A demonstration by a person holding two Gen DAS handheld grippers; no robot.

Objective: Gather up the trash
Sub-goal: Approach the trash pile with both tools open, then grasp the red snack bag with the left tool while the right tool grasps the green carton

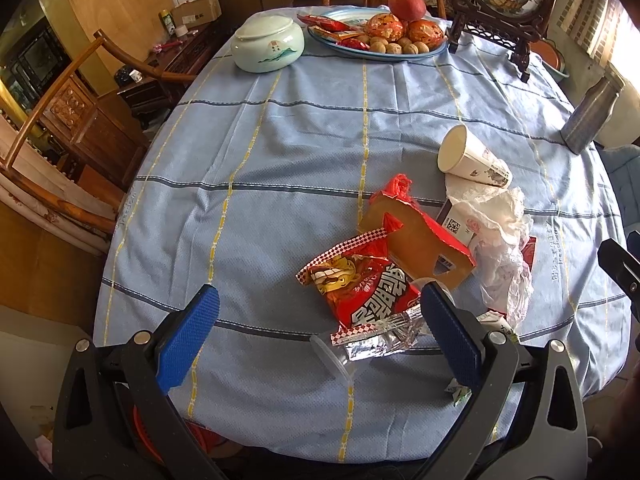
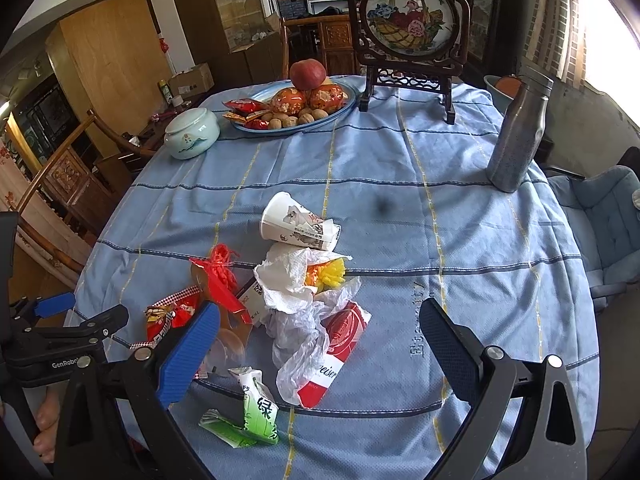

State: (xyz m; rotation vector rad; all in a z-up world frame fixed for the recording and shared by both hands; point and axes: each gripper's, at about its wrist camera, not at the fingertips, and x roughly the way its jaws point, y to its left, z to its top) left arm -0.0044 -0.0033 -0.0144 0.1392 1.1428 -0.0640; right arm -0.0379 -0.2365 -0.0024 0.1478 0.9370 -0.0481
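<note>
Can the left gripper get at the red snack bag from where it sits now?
Probably yes. The left gripper is open, with the red snack bag lying flat just ahead between its fingers; only a clear plastic cup sits near the bag's near edge.

A pale blue checked cloth (image 2: pixel 400 184) with yellow and dark stripes covers the round surface. Carved dark wooden chairs (image 1: pixel 68 120) stand to its left before a tall plywood panel (image 2: pixel 116 52). Cardboard boxes (image 2: pixel 192 78) sit behind. Bright daylight enters through a window (image 2: pixel 600 40) on the right, beside a blue padded seat (image 2: pixel 600 216).
</note>
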